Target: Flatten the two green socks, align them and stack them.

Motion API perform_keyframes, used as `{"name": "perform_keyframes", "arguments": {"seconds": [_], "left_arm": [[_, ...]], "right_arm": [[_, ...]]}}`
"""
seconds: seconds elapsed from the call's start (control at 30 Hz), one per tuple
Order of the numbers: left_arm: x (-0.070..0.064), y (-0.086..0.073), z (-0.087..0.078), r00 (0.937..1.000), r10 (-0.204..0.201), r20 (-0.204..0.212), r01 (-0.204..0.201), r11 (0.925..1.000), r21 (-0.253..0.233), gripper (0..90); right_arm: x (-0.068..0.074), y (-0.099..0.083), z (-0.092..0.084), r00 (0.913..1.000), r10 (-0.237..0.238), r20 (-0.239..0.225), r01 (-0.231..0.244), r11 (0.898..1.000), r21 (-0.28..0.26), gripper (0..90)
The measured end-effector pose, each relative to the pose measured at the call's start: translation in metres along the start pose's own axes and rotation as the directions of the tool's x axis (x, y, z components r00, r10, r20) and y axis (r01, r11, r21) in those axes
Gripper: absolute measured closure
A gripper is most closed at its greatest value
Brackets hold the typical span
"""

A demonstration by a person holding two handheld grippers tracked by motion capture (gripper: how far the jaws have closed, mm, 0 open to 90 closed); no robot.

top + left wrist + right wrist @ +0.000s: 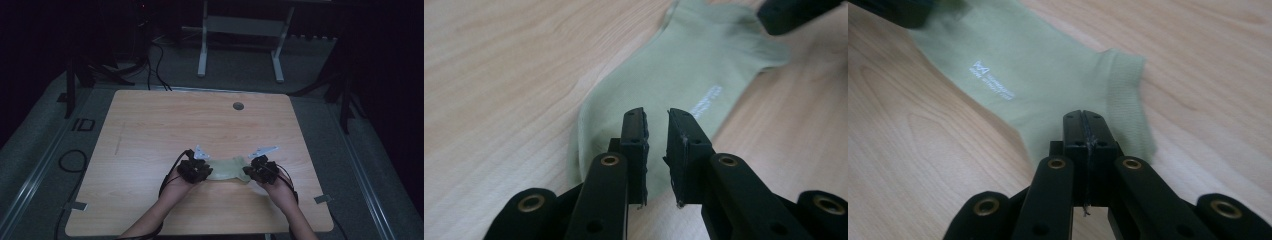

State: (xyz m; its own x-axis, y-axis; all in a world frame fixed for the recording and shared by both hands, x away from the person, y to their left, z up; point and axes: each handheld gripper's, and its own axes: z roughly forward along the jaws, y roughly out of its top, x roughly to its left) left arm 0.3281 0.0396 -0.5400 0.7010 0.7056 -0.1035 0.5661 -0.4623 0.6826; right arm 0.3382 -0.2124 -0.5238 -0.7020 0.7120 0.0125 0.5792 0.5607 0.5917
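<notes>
A pale green sock [227,169] lies flat on the wooden table [200,120], stretched between my two grippers. My left gripper [201,171] is at the sock's left end. In the left gripper view its jaws [656,112] stand a narrow gap apart above the sock [684,65], with no fabric pinched between them. My right gripper [255,171] is at the sock's right end. In the right gripper view its jaws [1083,114] are pressed together over the ribbed cuff of the sock [1033,65], which carries small white lettering. I see no cloth between the pads.
A round cable hole [238,106] sits near the table's far edge. Beyond the table a white frame [240,30] stands on the grey floor. Cables [72,160] lie on the floor at the left. The surroundings are dark.
</notes>
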Motion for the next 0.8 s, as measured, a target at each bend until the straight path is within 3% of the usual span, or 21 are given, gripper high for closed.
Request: {"name": "perform_keyframes", "arguments": {"seconds": [0.13,0.2,0.3,0.5,0.67,0.8], "left_arm": [[0.002,-0.006,0.014,1.0,0.008,-0.005,-0.008,0.9989,0.047,77.5],[0.006,-0.008,0.015,0.9999,-0.009,-0.006,0.009,0.9994,0.033,77.5],[0.011,-0.008,0.015,0.9996,-0.02,-0.021,0.02,0.9996,0.022,77.6],[0.024,-0.005,0.014,0.9982,-0.027,-0.054,0.029,0.999,0.034,77.5],[0.032,-0.009,0.011,0.9966,-0.058,-0.059,0.059,0.9981,0.018,77.4],[0.037,-0.011,0.008,0.9962,-0.051,-0.071,0.052,0.9984,0.02,76.3]], "right_arm": [[0.003,-0.005,0.01,0.9999,-0.012,-0.009,0.012,0.999,0.034,89.9],[0.0,-0.009,0.015,0.9997,-0.022,-0.007,0.023,0.998,0.062,89.9],[-0.006,-0.009,0.016,0.9996,-0.01,-0.025,0.011,0.998,0.054,89.9],[-0.012,0.007,0.027,0.9994,-0.015,-0.031,0.016,0.998,0.061,89.9],[-0.016,0.017,0.036,0.9989,-0.005,-0.046,0.007,0.999,0.053,89.8],[-0.017,0.025,0.041,0.9989,-0.014,-0.045,0.016,0.998,0.059,89.9]]}}
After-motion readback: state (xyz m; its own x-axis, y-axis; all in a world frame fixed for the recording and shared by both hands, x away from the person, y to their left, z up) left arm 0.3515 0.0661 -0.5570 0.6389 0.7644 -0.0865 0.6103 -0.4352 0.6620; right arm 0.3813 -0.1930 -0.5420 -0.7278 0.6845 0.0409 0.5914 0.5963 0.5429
